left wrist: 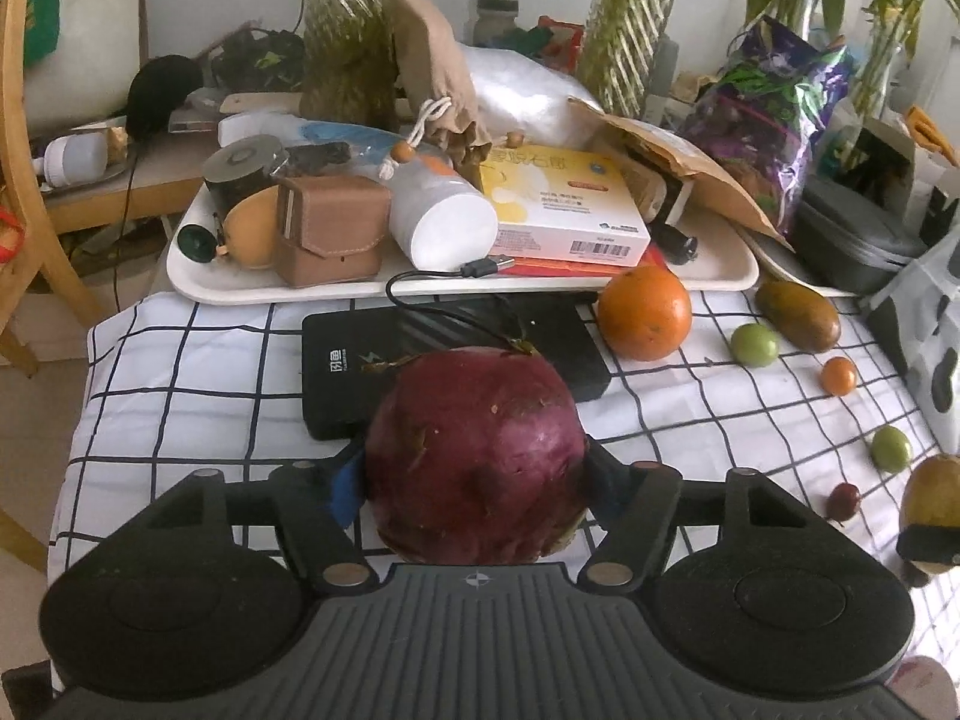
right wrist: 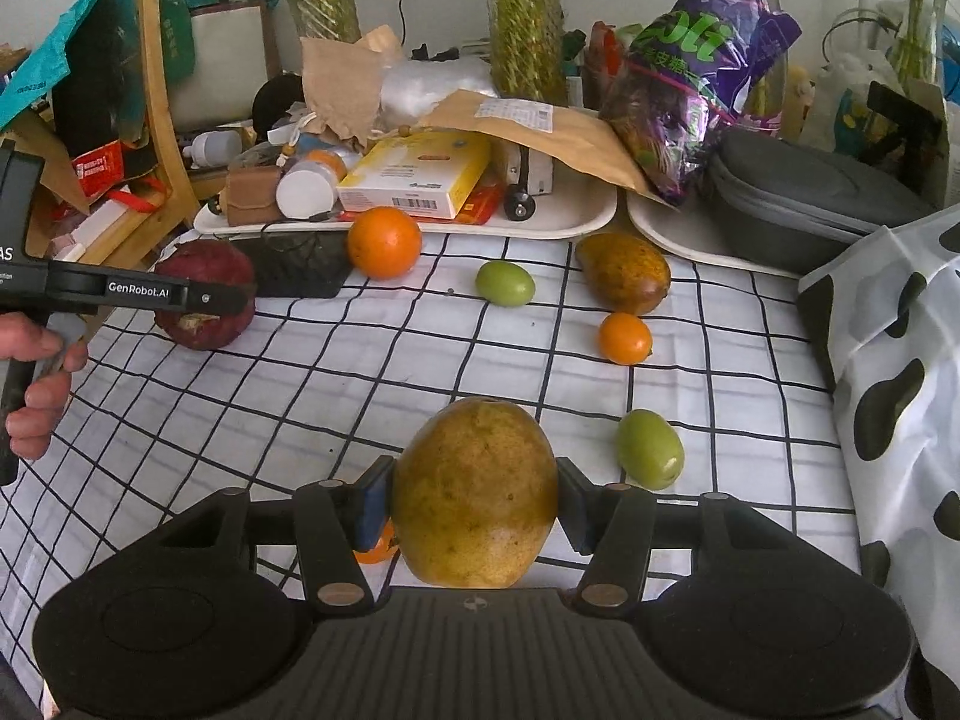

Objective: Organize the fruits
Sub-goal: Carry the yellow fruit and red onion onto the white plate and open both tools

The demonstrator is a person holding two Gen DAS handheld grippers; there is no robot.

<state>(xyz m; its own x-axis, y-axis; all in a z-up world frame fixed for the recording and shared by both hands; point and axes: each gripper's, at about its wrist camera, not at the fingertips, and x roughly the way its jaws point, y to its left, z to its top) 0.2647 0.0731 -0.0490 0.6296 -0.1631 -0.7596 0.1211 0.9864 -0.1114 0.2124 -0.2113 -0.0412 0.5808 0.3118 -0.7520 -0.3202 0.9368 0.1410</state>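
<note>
Dark red and rough-skinned, a dragon fruit (left wrist: pixel 477 456) fills the lower centre of the left wrist view, pinched between the two fingers of the left gripper (left wrist: pixel 477 480). Its underside is hidden behind the gripper body. In the right wrist view the same fruit sits at middle left, half covered by the gripper's black arm.

The right gripper (right wrist: pixel 474 504) grips a yellow-green mango (right wrist: pixel 477 492) at lower centre of its view, one pad on each side. Whether either held fruit touches the cloth cannot be told. A sliver of something orange (right wrist: pixel 377 547) peeks out behind the left pad; too little shows to name it.

Loose fruit lies on the checked tablecloth (right wrist: pixel 240 420) ahead. Counted in the right wrist view: one large orange (right wrist: pixel 384 242) at upper centre, one darker mango (right wrist: pixel 624 272) to its right, two green plums (right wrist: pixel 505 282) (right wrist: pixel 650 449), and one small orange fruit (right wrist: pixel 624 338) just below the dark mango. The left wrist view adds one small dark red fruit (left wrist: pixel 843 501) at lower right, blurred and hard to identify.

A black power bank (left wrist: pixel 444 354) lies behind the dragon fruit, partly hidden by it. Beyond stands a white tray (left wrist: pixel 240 291) heaped with boxes and bottles. A cow-patterned bag (right wrist: pixel 888 360) is cut off at the right edge.
</note>
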